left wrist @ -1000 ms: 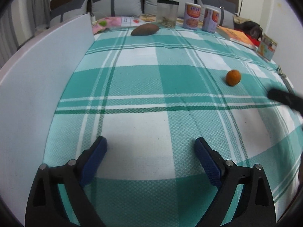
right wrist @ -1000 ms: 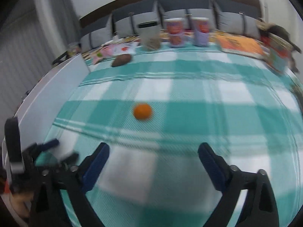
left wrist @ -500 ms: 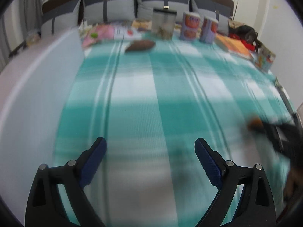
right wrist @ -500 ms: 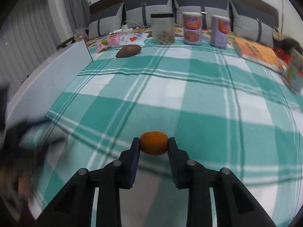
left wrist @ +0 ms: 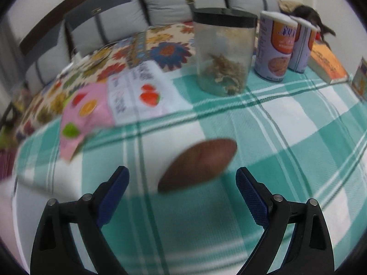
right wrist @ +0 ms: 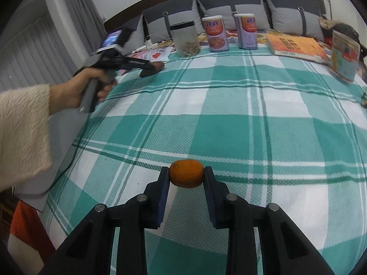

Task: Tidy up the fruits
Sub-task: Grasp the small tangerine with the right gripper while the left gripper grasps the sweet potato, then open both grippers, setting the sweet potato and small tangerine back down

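Observation:
My right gripper (right wrist: 186, 176) is shut on a small orange fruit (right wrist: 186, 173) and holds it over the green checked cloth (right wrist: 229, 123). My left gripper (left wrist: 182, 178) is open, its jaws wide apart on either side of a brown oval fruit (left wrist: 198, 165) that lies on the cloth just ahead of the fingertips. In the right wrist view the left gripper (right wrist: 151, 67) is far left at the back, held by a hand, with the brown fruit (right wrist: 152, 68) partly hidden behind it.
A clear jar with a black lid (left wrist: 223, 52), two purple cans (left wrist: 275, 45) and an orange book (right wrist: 296, 47) stand at the back. Fruit-print packets (left wrist: 110, 100) lie left of the jar. A white board (right wrist: 57, 137) lines the left edge. Grey cushions (right wrist: 229, 11) lie behind.
My right gripper closed on the orange fruit and holds it. My left gripper moved far forward to the back of the cloth and now straddles the brown fruit, still open.

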A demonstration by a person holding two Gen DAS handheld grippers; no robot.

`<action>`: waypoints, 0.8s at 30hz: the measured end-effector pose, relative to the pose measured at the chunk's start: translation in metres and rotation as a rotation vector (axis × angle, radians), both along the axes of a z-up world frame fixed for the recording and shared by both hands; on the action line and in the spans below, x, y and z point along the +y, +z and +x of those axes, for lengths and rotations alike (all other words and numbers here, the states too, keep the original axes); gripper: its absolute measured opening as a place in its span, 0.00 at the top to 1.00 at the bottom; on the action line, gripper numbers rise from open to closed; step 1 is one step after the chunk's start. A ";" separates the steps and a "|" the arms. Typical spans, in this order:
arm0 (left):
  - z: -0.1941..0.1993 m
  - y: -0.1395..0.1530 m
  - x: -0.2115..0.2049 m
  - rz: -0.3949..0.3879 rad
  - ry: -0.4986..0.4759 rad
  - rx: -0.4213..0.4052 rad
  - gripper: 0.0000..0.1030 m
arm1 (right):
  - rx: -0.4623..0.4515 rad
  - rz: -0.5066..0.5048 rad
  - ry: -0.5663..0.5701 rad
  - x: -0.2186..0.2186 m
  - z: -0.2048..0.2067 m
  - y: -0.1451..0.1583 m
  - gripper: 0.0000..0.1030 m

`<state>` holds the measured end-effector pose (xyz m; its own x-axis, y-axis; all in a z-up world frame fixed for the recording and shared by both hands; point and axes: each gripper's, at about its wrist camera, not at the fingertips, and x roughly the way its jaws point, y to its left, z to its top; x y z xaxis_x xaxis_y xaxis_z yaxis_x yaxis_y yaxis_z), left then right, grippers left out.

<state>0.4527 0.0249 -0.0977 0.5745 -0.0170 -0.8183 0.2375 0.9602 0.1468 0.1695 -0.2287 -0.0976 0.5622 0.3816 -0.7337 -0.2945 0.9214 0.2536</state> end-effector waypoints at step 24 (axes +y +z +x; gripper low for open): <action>-0.051 -0.002 -0.020 -0.196 0.029 0.138 0.61 | 0.019 0.025 -0.048 -0.023 0.010 -0.012 0.71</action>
<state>0.4012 0.0050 -0.0999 0.4599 -0.1683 -0.8719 0.2146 0.9738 -0.0748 0.1790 -0.2512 -0.1098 0.5666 0.3732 -0.7346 -0.2449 0.9276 0.2823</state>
